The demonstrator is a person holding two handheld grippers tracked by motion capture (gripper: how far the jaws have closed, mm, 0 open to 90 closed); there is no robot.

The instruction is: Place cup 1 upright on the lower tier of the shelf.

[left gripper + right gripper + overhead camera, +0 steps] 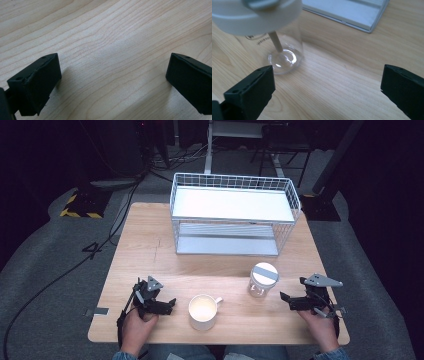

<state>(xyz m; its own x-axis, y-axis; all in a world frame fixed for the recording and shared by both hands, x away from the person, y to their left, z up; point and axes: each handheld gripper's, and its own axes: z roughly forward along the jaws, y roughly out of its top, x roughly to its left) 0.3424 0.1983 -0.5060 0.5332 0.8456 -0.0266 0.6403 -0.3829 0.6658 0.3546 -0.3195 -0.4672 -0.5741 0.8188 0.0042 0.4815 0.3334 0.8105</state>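
White wire shelf rack [235,212] behind

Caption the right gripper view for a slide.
Open right gripper over the wooden table, a clear jar just beyond its left-hand finger.

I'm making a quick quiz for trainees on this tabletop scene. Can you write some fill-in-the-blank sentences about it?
1. The white mug stands nearest the ____ gripper.
2. The clear jar wears a ____ lid.
3. Both tiers of the wire shelf are ____.
4. The jaws of the left gripper and the right gripper stand ____.

Missing words: left; white; empty; open
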